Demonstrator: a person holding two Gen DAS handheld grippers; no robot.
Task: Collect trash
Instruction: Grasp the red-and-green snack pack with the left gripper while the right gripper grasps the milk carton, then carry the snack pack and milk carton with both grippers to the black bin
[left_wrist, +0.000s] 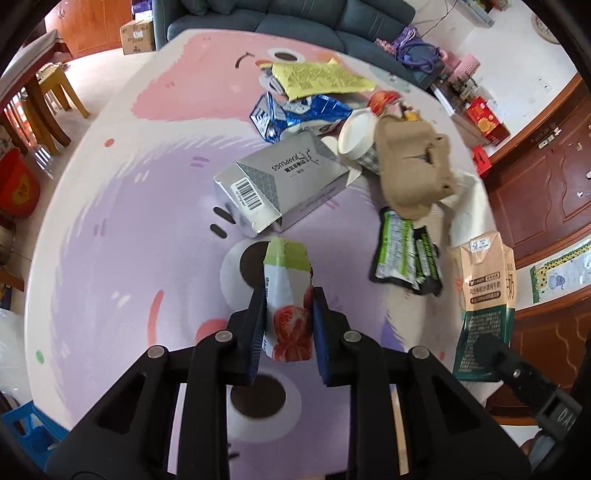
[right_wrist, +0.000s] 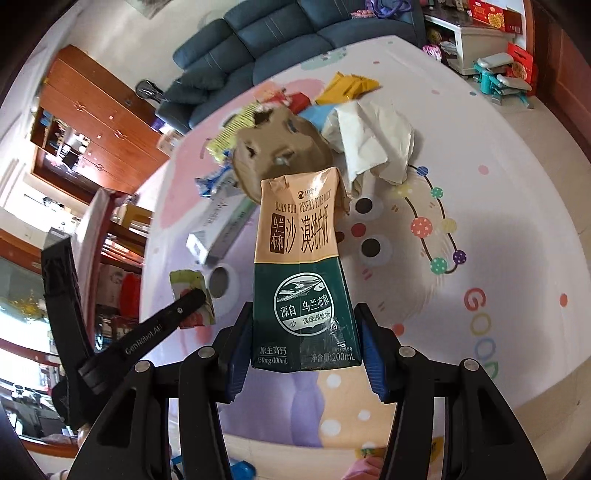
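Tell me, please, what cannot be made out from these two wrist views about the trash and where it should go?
- Bin or bag for the trash: in neither view.
- Strawberry carton: its lower end hidden behind the left gripper; small in the right wrist view.
- Paper cup: partly covered by the egg tray; contents unseen.
- Milk carton in the right gripper: blocks the mat behind it.

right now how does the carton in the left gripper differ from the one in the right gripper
The strawberry carton in the left gripper is white with a green top and looks crumpled; the milk carton in the right gripper is tan over dark green, taller, keeping its boxy shape. Both are clamped between the fingers, held above the play mat.
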